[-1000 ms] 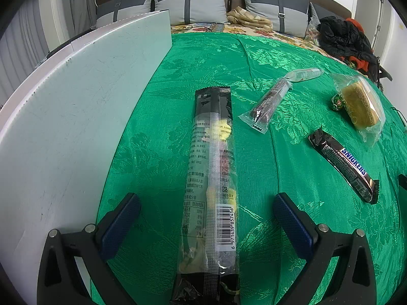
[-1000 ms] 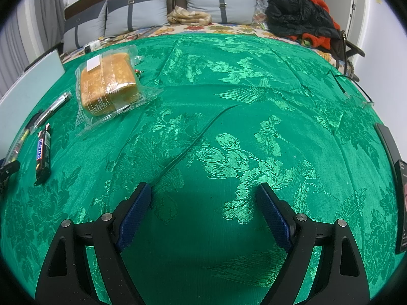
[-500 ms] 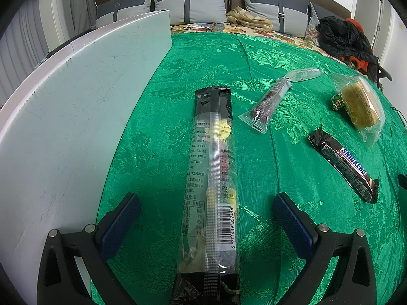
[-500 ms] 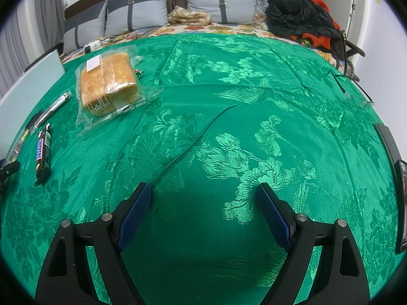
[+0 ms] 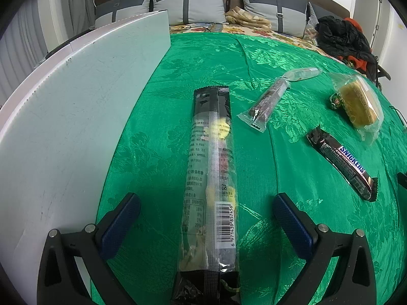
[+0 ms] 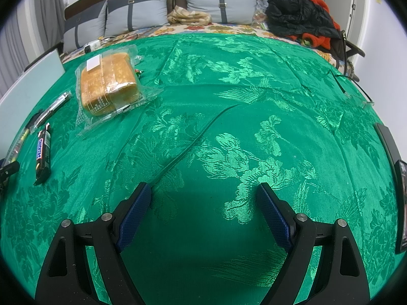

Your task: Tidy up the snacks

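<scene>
A long black and clear snack packet (image 5: 211,178) lies lengthwise on the green cloth between the fingers of my open left gripper (image 5: 206,200), untouched. To its right lie a small clear wrapped bar (image 5: 267,104), a Snickers bar (image 5: 343,162) and a bagged bread slice (image 5: 358,104). My right gripper (image 6: 203,195) is open and empty over bare cloth. In the right wrist view the bread (image 6: 106,86) lies far left, with the Snickers bar (image 6: 42,152) below it.
A white board (image 5: 71,117) stands along the left of the green cloth (image 5: 203,61). Grey pillows (image 6: 218,7) and a black and red clothes pile (image 6: 300,17) lie at the back. A dark flat object (image 6: 396,183) lies at the right edge.
</scene>
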### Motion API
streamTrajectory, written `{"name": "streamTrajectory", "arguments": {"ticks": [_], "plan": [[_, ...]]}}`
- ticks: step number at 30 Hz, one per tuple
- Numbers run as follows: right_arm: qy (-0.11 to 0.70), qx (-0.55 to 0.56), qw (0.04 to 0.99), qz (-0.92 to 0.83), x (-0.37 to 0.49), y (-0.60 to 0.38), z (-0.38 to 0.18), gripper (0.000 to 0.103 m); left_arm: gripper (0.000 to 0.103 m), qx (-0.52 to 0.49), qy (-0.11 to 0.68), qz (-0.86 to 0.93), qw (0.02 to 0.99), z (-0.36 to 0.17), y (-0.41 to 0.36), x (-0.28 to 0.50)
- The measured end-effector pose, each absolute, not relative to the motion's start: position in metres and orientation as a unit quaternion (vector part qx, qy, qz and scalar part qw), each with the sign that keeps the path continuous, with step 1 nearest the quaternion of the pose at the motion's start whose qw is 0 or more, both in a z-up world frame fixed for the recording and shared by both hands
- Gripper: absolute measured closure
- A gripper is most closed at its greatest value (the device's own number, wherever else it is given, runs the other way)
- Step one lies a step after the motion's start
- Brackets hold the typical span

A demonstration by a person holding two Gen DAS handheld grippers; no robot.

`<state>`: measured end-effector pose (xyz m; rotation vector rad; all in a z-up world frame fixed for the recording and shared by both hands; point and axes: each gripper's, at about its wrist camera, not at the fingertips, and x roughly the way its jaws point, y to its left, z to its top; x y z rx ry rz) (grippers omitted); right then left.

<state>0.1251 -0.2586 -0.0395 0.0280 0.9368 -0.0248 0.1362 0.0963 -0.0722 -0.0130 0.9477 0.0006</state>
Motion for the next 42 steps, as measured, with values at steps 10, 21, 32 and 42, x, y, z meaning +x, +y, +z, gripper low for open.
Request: {"name": "streamTrajectory", "arguments": {"ticks": [10,21,32,42], "plan": [[0.451,0.014,0.892,-0.012,0.125,-0.259,-0.040,0.015,0.000,-0.007,0.456,0.000,0.890,-0.072,0.096,0.136],[0.510,0.027,0.859,0.009,0.142,-0.247,-0.028,0.015,0.006,0.002,0.507,-0.023,0.862,-0.067,0.094,0.144],[0.578,-0.106,0.783,0.205,0.199,-0.055,-0.015,0.019,0.083,-0.027,0.525,-0.055,0.849,-0.054,0.098,0.137],[0.587,-0.015,0.788,0.186,0.190,-0.090,0.002,0.085,0.084,-0.093,0.493,-0.106,0.859,-0.036,0.101,0.089]]}}
